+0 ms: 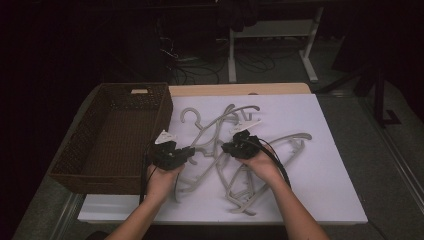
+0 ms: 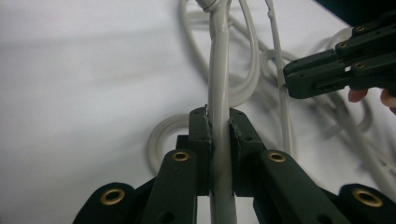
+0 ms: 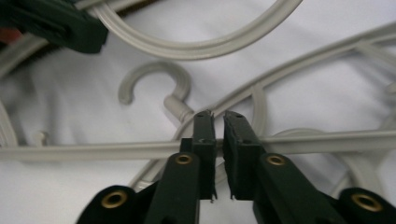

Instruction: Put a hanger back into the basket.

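Several grey plastic hangers [image 1: 235,192] lie tangled on a white board [image 1: 325,175]. My left gripper [image 1: 189,151] sits at the pile's left side, shut on one hanger's bar [image 2: 218,70], which runs straight up between its pads [image 2: 208,135]. My right gripper [image 1: 226,147] hovers over the middle of the pile, facing the left one. Its jaws stand a narrow slit apart with nothing between them, and a hanger bar [image 3: 93,152] crosses beneath them. A hanger hook [image 3: 154,70] lies just beyond its fingertips [image 3: 203,122]. The right gripper's tips [image 2: 292,79] show at the upper right of the left gripper view.
A brown wicker basket [image 1: 107,182] stands to the left of the board, close beside my left hand. The board's right half [image 1: 330,120] is bare. Beyond the table are a dark floor, cables and a white desk frame [image 1: 310,55].
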{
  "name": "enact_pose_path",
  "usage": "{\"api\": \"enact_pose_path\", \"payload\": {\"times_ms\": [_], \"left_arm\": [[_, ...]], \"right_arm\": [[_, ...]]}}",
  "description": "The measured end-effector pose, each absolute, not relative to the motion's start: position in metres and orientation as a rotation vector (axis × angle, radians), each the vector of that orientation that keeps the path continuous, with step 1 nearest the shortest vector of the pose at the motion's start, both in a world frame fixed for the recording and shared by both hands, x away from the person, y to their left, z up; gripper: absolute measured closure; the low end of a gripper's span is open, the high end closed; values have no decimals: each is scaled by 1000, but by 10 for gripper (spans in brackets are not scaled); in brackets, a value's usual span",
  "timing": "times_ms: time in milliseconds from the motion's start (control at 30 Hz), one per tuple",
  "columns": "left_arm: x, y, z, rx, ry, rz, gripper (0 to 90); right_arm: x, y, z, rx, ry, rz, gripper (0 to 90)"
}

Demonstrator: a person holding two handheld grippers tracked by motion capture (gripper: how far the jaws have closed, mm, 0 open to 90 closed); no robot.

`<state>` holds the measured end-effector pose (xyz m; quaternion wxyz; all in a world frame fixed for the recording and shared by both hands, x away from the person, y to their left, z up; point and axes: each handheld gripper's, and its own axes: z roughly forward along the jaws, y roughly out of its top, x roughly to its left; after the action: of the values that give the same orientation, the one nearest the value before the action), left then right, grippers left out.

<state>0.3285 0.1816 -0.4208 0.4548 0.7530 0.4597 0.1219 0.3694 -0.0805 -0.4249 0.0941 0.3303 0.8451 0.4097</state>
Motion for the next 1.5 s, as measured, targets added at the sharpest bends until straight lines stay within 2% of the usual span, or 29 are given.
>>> {"api": "enact_pose_path", "payload": {"times_ms": [67, 100, 167, 433, 700, 933, 1133, 1500], "left_arm": [[328, 178, -417, 1866, 1113, 306, 820], [329, 176, -414, 1870, 1105, 310, 820], [330, 174, -409, 1879, 1089, 320, 820], [343, 170, -373, 1899, 1049, 372, 820], [357, 171, -334, 1949, 986, 402, 820], [365, 187, -294, 1971, 924, 414, 820], [371, 213, -265, 1991, 877, 446, 820], [374, 271, -240, 2021, 843, 491, 821]], "right_arm": [[367, -87, -418, 988, 2488, 1252, 764], [364, -94, -413, 997, 2469, 1288, 712], [362, -97, -411, 1006, 2463, 1303, 683], [332, -145, -397, 1065, 2371, 1367, 421], [310, -178, -407, 1093, 2323, 1337, 297], [289, -197, -418, 1115, 2270, 1357, 218], [274, -202, -429, 1128, 2270, 1355, 135], [275, -210, -444, 1158, 2213, 1368, 74]]}}
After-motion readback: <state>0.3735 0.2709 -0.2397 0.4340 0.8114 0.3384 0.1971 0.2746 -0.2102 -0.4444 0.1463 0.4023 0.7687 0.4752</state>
